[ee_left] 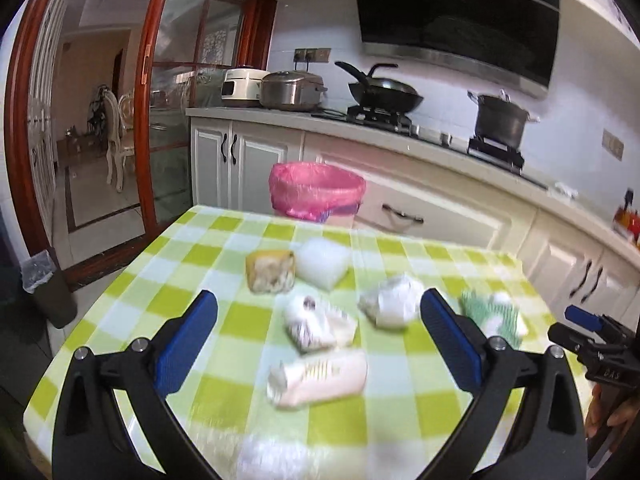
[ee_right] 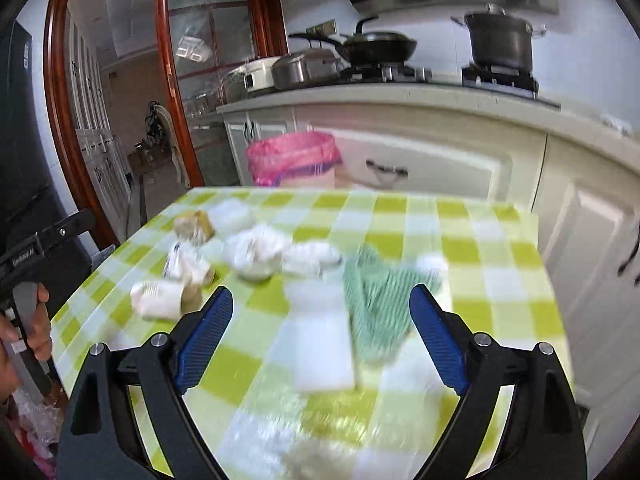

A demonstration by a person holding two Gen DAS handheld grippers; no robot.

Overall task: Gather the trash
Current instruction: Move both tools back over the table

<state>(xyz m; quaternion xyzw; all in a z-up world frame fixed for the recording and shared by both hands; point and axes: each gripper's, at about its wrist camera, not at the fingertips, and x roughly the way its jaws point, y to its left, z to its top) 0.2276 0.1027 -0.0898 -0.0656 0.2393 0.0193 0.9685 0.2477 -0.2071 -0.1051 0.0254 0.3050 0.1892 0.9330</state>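
A table (ee_left: pixel 224 320) under a green-and-white checked cloth fills the lower half of both wrist views, blurred in places. Scattered across the cloth lie the pieces of trash: a yellowish sponge-like block (ee_left: pixel 271 271), a white foam block (ee_left: pixel 323 262) touching it, 2 crumpled white wads (ee_left: pixel 316 322) (ee_left: pixel 392 300), a pale wrapped packet (ee_left: pixel 320 378) nearer the camera, and a green striped cloth (ee_right: pixel 376 300) toward the right edge. Beyond the far edge of the table stands a bin lined with a pink bag (ee_left: pixel 318 190), its mouth open.

Behind the bin runs a kitchen counter (ee_left: pixel 400 136) with cream cabinet doors. On it sit a white rice cooker (ee_left: pixel 242 87), a steel cooker (ee_left: pixel 292 90), a black wok (ee_left: pixel 386 96) on the hob and a dark lidded pot (ee_left: pixel 500 118). A black range hood (ee_left: pixel 460 20) hangs above. To the left, a red-framed glass sliding door (ee_left: pixel 144 120) opens onto another room with a pale chair (ee_left: pixel 116 136).

The left gripper (ee_left: pixel 320 340) has its jaws wide apart above the wads, gripping nothing. The right gripper (ee_right: pixel 322 340) also has its jaws spread, empty, over the striped cloth.
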